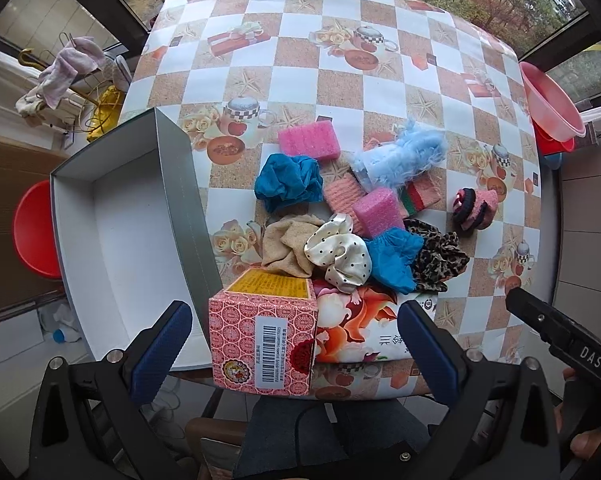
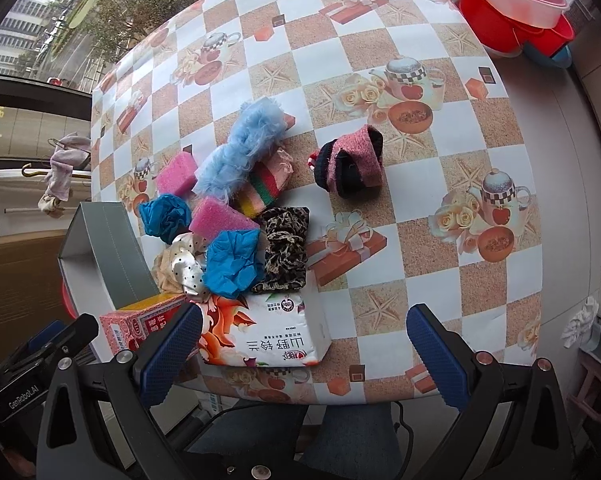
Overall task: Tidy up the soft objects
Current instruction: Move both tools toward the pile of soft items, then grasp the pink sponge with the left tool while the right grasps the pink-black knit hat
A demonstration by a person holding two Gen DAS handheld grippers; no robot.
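A pile of soft things lies mid-table: two pink sponges [image 1: 307, 141] [image 1: 377, 211], blue cloths [image 1: 288, 182] [image 1: 394, 258], a fluffy light-blue piece [image 1: 400, 154], a beige cloth [image 1: 286, 248], a polka-dot scrunchie [image 1: 338, 254], a leopard scrunchie [image 1: 440, 258] and a pink-black knit piece [image 1: 472, 208]. An empty grey-white box [image 1: 112, 232] stands left of the pile. My left gripper [image 1: 296, 340] is open, its fingers either side of a pink patterned carton [image 1: 262, 334] at the table's near edge. My right gripper [image 2: 304, 352] is open and empty over a tissue pack [image 2: 268, 336].
The checkered tablecloth [image 1: 340, 60] covers the table. Red and pink basins [image 2: 512, 4] stand off the far right corner. A red stool [image 1: 34, 228] and a rack with cloths [image 1: 68, 72] are to the left of the table. The right gripper's body [image 1: 560, 340] shows in the left wrist view.
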